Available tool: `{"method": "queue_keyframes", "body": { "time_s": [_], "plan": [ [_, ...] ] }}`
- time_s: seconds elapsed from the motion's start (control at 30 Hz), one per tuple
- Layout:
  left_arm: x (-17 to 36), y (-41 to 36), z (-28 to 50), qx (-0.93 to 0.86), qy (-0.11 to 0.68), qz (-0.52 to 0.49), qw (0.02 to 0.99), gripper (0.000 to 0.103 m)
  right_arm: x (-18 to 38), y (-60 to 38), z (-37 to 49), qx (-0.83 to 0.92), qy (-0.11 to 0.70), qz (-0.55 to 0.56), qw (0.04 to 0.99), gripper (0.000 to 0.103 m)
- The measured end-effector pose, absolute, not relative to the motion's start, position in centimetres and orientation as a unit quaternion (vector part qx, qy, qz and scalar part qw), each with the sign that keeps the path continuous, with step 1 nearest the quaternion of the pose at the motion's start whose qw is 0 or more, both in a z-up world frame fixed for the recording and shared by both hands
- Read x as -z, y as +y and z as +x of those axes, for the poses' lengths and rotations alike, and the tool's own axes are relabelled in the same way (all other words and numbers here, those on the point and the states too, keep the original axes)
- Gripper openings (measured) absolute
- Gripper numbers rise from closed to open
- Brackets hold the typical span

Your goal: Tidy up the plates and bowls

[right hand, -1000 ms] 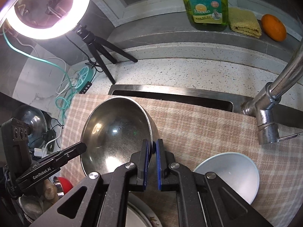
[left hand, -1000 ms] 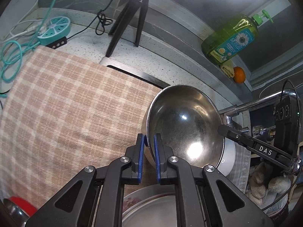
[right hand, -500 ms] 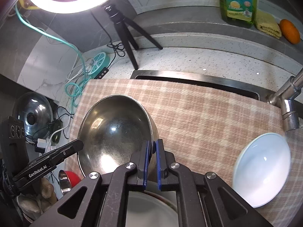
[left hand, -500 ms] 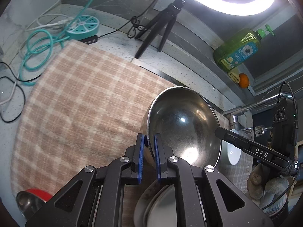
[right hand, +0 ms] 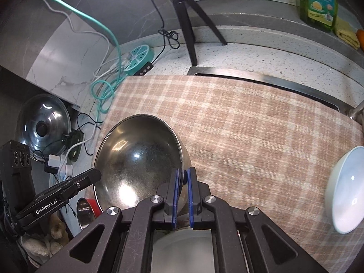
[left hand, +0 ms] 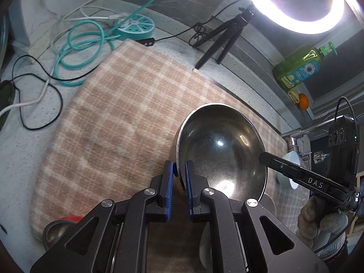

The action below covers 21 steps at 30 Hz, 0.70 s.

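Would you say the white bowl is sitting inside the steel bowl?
No, the white bowl rests apart on the checked cloth, right of the steel bowl.

Two wrist fisheyes, each looking steeply down along its own fingers from close above a checked cloth (left hand: 118, 122).

The left view faces toward the ring light (left hand: 293, 4) at 1 o'clock, with the steel bowl (left hand: 218, 150) close in at centre and the other gripper's body entering at 3 o'clock. The right view faces the tripod (right hand: 188, 22) at 12 o'clock, the same bowl (right hand: 138, 157) at 8 o'clock. Both share cloth, bowl, tripod, teal power hub (right hand: 138, 56), soap bottle (left hand: 298, 70) and pale bowl (right hand: 345, 191).
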State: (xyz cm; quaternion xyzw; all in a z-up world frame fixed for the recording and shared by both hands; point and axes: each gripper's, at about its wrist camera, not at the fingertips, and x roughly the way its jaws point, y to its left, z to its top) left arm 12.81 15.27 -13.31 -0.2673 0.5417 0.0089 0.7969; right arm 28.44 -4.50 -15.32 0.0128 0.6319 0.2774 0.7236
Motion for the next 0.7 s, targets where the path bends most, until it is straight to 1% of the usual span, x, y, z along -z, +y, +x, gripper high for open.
{"method": "queue_keyframes", "body": {
  "time_s": [0.7],
  "plan": [
    [14.3, 19.9, 9.2, -0.028, 0.543, -0.272, 0.794, 0.009, 17.6, 0.1, 24.2, -0.294, 0.651, -0.005, 0.700, 0.007]
  ]
}}
